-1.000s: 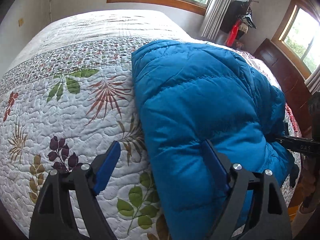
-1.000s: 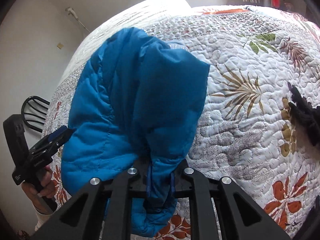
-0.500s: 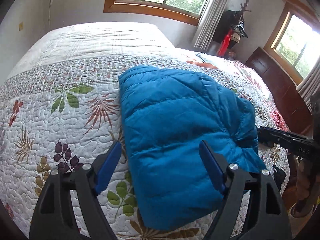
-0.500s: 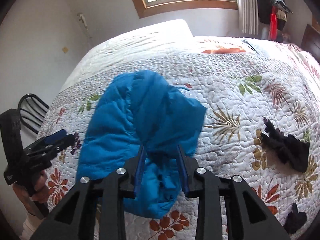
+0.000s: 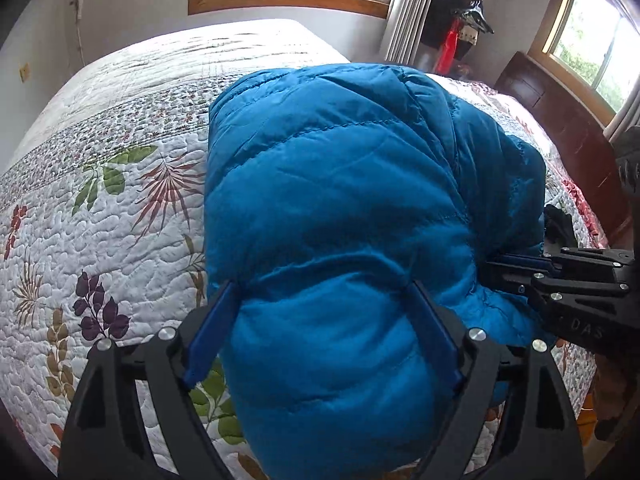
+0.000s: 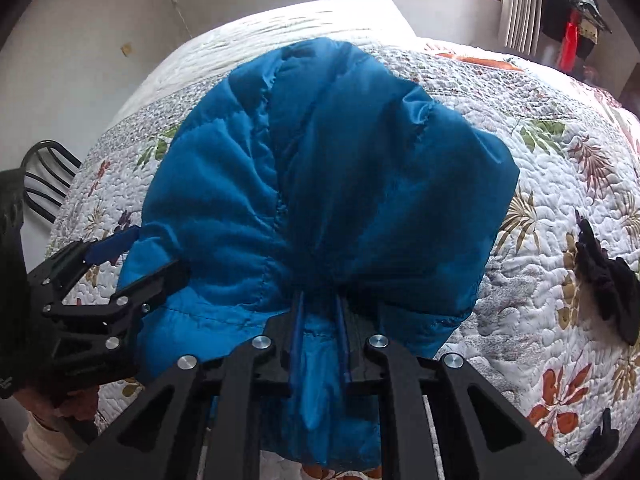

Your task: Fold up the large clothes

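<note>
A puffy blue jacket [image 5: 340,184] lies bundled on the floral quilt [image 5: 100,220] of a bed. My left gripper [image 5: 320,284] straddles its near end, jaws wide and still opening; the padded bulk fills the gap and touches both blue fingers. The right gripper [image 6: 320,298] is closing, its fingers pinched on a gathered fold of the blue jacket [image 6: 320,168] at the near edge. Each gripper shows in the other's view: the right gripper [image 5: 496,264] at the jacket's right side, the left gripper [image 6: 132,256] at its left edge.
A black garment [image 6: 604,276] lies on the quilt [image 6: 540,240] to the right, a smaller dark piece [image 6: 604,436] nearer the bed's edge. A black chair [image 6: 44,176] stands left of the bed. A dark wooden dresser [image 5: 560,120] stands at the far right under a window.
Both grippers have moved in on the jacket, which now fills both views. The right jaws, apart half a second ago, have closed on the fold again. The left jaws now straddle the bundle.
</note>
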`<state>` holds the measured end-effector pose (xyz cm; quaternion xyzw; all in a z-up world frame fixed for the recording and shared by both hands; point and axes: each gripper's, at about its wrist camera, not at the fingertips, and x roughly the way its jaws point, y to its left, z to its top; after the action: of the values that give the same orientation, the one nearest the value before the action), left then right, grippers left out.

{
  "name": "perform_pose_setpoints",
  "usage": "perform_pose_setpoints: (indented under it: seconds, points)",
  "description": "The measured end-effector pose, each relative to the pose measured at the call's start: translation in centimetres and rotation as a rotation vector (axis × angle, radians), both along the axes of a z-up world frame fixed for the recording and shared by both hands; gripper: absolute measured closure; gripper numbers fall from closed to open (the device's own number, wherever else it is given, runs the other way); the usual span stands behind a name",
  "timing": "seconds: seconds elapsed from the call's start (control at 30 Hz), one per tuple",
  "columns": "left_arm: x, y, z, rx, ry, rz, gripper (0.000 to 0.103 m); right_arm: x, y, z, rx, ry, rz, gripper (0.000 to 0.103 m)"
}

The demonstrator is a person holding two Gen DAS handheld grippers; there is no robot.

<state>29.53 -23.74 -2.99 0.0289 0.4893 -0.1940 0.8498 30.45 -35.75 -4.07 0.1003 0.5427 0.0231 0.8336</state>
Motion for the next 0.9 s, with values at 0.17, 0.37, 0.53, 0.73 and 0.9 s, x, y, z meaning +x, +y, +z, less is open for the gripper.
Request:
perform_pose_setpoints:
  seconds: [0.17, 0.37, 0.53, 0.73, 0.9]
  points:
    - [-0.3, 0.1, -1.0, 0.003, -0.018, 0.002, 0.018, 0.0, -0.3, -1.3, 0.039, 0.002, -0.012, 0.089]
    - [-0.6, -0.1, -1.4, 0.013, -0.041, 0.005, 0.018, -0.1, -0.7, -2.3, 0.066, -0.013, -0.014, 0.09]
    - [-1.0, -0.3, -1.5, 0.019, -0.058, 0.006, 0.018, -0.1, -1.6, -2.8, 0.104, -0.024, -0.014, 0.09]
    - [-1.2, -0.5, -1.5, 0.02, -0.065, 0.007, 0.018, -0.1, -2.5, -3.1, 0.122, -0.026, -0.015, 0.09]
    - [-1.0, -0.2, -0.8, 0.007, -0.047, 0.007, 0.017, 0.3, -2.6, -1.6, 0.113, -0.016, -0.012, 0.086]
